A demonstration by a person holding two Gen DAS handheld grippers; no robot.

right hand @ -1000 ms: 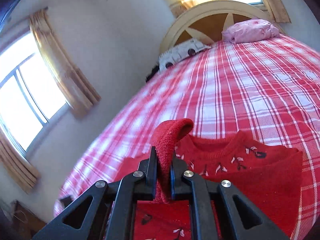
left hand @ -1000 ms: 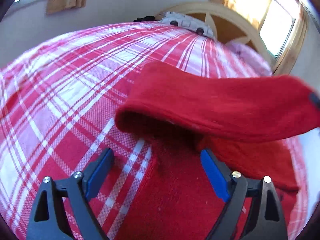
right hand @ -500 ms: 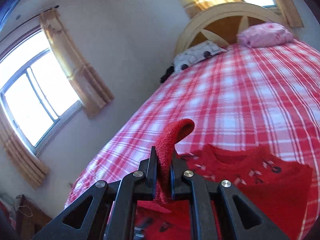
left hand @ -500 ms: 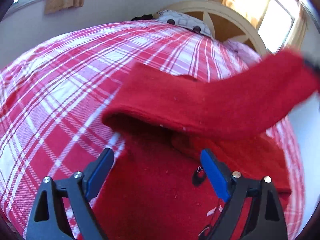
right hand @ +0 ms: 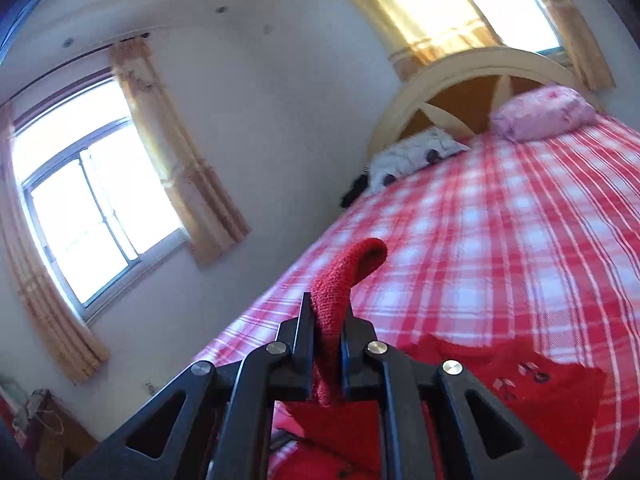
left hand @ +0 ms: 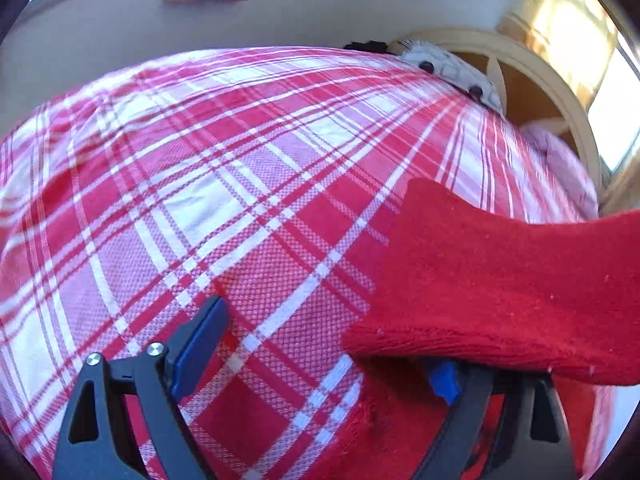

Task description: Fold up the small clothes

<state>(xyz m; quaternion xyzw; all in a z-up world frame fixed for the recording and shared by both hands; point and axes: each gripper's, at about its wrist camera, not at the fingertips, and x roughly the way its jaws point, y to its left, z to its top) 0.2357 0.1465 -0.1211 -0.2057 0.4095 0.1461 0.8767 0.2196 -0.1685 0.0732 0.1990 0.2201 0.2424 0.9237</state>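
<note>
The right gripper (right hand: 327, 330), angled slightly downward above the plaid bedspread (right hand: 500, 248), clamps the red sweater (right hand: 540, 392) by its sleeve (right hand: 344, 280). The left gripper (left hand: 320, 356) tilts steeply toward the bedspread, jaws spread wide, holding nothing.

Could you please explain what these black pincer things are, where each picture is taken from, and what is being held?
There is no robot here: a person holds a two-finger gripper in each hand, each with a camera looking along its fingers. The left gripper is open over the red-and-white checked bedspread, with nothing between its blue pads. The right gripper is shut on a sleeve of the small red knitted sweater and holds it above the bed. That lifted sleeve crosses the left view. Pillows lie by the headboard.
</note>
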